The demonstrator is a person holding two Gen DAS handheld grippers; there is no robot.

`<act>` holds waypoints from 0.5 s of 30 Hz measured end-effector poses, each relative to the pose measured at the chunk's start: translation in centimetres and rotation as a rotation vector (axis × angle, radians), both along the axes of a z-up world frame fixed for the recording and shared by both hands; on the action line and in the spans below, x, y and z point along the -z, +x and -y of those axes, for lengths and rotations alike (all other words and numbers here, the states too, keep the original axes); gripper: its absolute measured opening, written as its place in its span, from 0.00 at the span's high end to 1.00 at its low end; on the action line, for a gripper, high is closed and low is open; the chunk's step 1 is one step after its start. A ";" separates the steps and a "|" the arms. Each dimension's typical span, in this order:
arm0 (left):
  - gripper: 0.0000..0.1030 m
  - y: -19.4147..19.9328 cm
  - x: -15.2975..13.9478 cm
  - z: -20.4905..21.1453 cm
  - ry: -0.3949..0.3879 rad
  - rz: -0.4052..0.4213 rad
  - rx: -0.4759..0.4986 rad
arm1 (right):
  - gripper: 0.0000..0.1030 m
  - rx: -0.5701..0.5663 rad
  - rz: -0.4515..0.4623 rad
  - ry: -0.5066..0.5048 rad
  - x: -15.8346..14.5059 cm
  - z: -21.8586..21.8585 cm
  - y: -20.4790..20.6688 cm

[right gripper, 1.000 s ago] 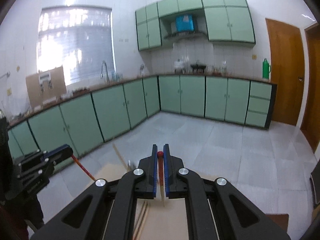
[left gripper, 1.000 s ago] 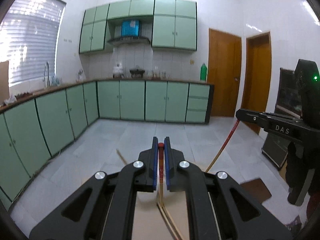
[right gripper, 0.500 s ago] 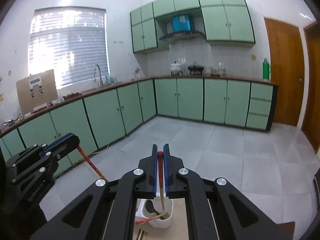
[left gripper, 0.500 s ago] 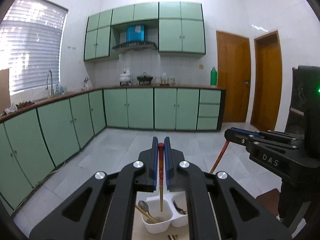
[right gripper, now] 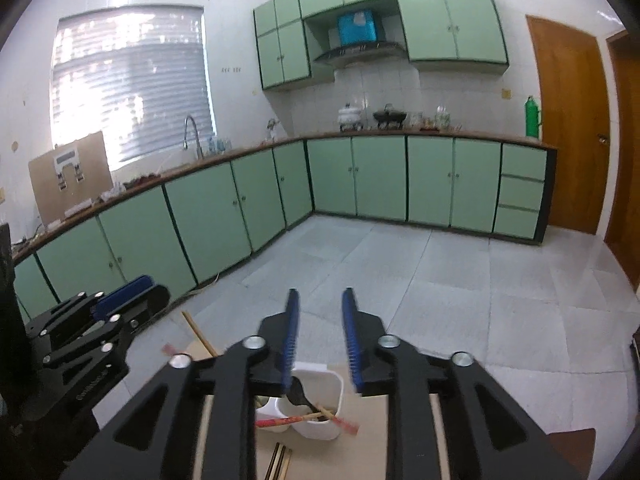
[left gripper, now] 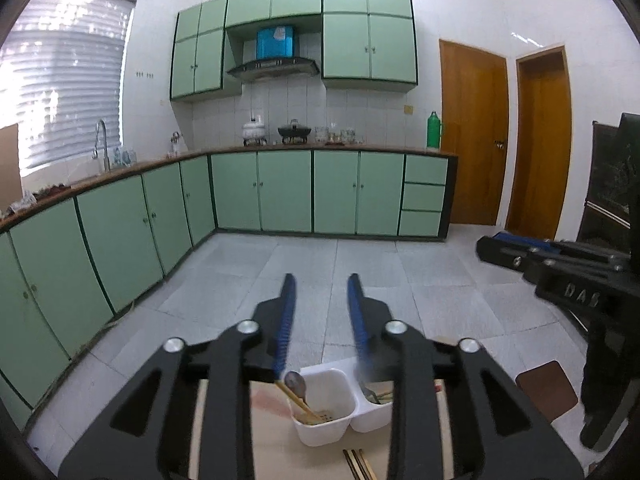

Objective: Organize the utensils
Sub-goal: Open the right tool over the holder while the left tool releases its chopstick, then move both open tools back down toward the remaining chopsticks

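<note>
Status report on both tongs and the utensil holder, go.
Left tongs open, empty. Right tongs open, empty. White utensil holder below, chopsticks and spoon inside. Loose chopsticks on board; nothing blocking.

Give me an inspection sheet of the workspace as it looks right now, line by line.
Surface: light wooden table, partly hidden behind the tools.
Job's things: white two-part holder holding chopsticks and a spoon; a loose chopstick pair lies on the table in front of it.
Clutter: one chopstick juts past the table's far left edge.
Grippers: left tool open, empty; right tool open, empty; both above the holder.
Cables: nothing seen.
Surroundings: green kitchen cabinets, tiled floor, wooden doors.
</note>
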State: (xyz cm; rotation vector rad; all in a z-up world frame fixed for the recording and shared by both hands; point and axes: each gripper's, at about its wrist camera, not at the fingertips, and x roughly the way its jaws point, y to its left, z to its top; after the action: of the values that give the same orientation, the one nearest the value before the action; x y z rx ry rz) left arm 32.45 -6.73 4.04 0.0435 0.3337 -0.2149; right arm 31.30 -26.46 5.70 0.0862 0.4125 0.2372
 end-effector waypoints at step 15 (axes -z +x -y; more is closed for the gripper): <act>0.23 -14.2 4.9 -3.0 -0.020 -0.014 -0.026 | 0.15 0.073 0.084 0.007 5.0 1.6 -16.2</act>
State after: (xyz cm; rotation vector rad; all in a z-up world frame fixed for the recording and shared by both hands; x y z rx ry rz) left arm 18.25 -3.72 -0.87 0.0177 0.3455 -0.1932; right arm 15.11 -28.11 0.67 0.0971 0.3241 0.1700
